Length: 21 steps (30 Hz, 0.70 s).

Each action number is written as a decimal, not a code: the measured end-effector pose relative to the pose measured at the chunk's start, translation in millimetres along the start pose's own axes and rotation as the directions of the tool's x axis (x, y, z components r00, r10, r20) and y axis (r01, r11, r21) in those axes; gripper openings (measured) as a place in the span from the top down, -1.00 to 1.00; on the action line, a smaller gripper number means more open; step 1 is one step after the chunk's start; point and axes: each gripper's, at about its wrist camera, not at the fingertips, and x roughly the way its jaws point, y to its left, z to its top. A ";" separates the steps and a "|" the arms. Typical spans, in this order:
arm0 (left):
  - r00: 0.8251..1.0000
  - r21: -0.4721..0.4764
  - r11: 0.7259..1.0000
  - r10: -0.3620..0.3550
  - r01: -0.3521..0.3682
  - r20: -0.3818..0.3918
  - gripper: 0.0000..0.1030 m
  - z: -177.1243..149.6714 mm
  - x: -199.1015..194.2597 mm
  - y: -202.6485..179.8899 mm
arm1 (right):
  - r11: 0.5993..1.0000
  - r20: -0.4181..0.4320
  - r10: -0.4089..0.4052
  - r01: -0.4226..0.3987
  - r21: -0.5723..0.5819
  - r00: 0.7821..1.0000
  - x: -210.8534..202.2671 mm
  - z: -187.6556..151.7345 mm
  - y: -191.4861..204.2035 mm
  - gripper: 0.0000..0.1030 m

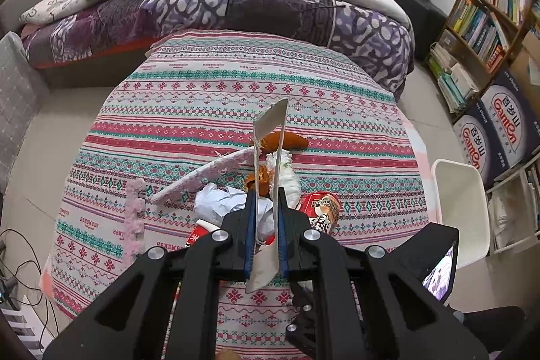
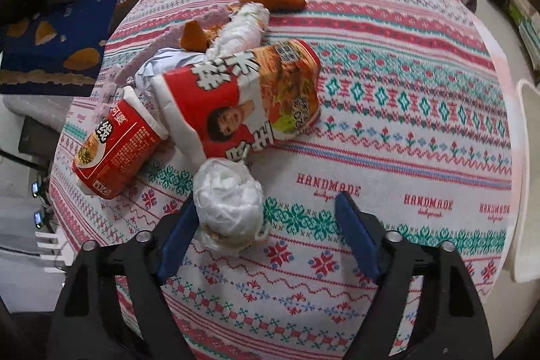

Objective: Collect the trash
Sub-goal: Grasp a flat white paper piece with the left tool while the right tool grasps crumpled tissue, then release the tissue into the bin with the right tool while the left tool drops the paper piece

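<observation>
My left gripper is shut on a flat snack bag, which stands up edge-on and silvery between the blue pads. The right wrist view shows that bag as dark blue with printed chips, at the upper left. Under it is a trash pile: crumpled paper, orange peel and a red noodle cup. My right gripper hangs open low over the cloth. A crumpled white plastic ball lies between its fingers, against the left pad and well apart from the right one. Beyond lie a large noodle cup and a small one.
A round table carries a striped patterned cloth. A white bin stands on the floor at its right edge and shows again as the white bin. A bed lies behind, bookshelves and boxes at right. Pink knitted strips lie left of the pile.
</observation>
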 end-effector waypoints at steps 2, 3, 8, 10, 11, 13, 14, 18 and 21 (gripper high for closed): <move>1.000 -0.001 1.000 0.003 -0.003 -0.002 0.78 -0.3 1.4 0.9 | 0.998 -0.007 0.058 -0.058 -0.009 0.998 -3.3 2.3 6.4 0.40; 1.000 -0.003 1.000 0.005 -0.005 -0.003 0.78 -0.2 2.0 1.6 | 0.999 -0.002 0.044 -0.044 -0.016 0.999 -4.1 3.4 9.7 0.40; 1.000 -0.015 1.000 0.003 -0.003 0.003 0.78 1.7 2.2 2.2 | 0.999 0.020 0.045 -0.044 -0.014 0.999 -21.9 1.6 6.8 0.42; 1.000 -0.019 1.000 -0.003 0.003 0.011 0.78 3.5 0.8 0.4 | 0.999 0.044 0.049 -0.050 0.009 0.998 -34.6 2.5 -5.1 0.42; 1.000 -0.020 1.000 -0.005 0.006 0.016 0.78 4.2 0.0 -1.0 | 0.998 0.053 0.051 -0.052 0.019 0.997 -38.5 3.4 -10.9 0.42; 1.000 -0.018 1.000 -0.013 0.013 0.025 0.78 5.4 -0.7 -5.5 | 0.998 0.090 0.039 -0.044 0.048 0.995 -50.2 6.5 -23.0 0.42; 0.999 -0.016 1.000 -0.015 0.015 0.028 0.78 5.6 -0.9 -7.1 | 0.998 0.104 0.032 -0.038 0.056 0.994 -54.7 4.2 -31.3 0.42; 0.999 -0.006 1.000 -0.021 0.021 0.042 0.78 6.0 -1.0 -18.7 | 0.992 0.163 -0.011 -0.009 0.126 0.987 -77.1 8.3 -61.4 0.42; 0.998 0.002 1.000 -0.028 0.028 0.051 0.78 6.4 -0.8 -28.6 | 0.985 0.201 -0.055 0.020 0.171 0.978 -92.1 8.4 -84.1 0.42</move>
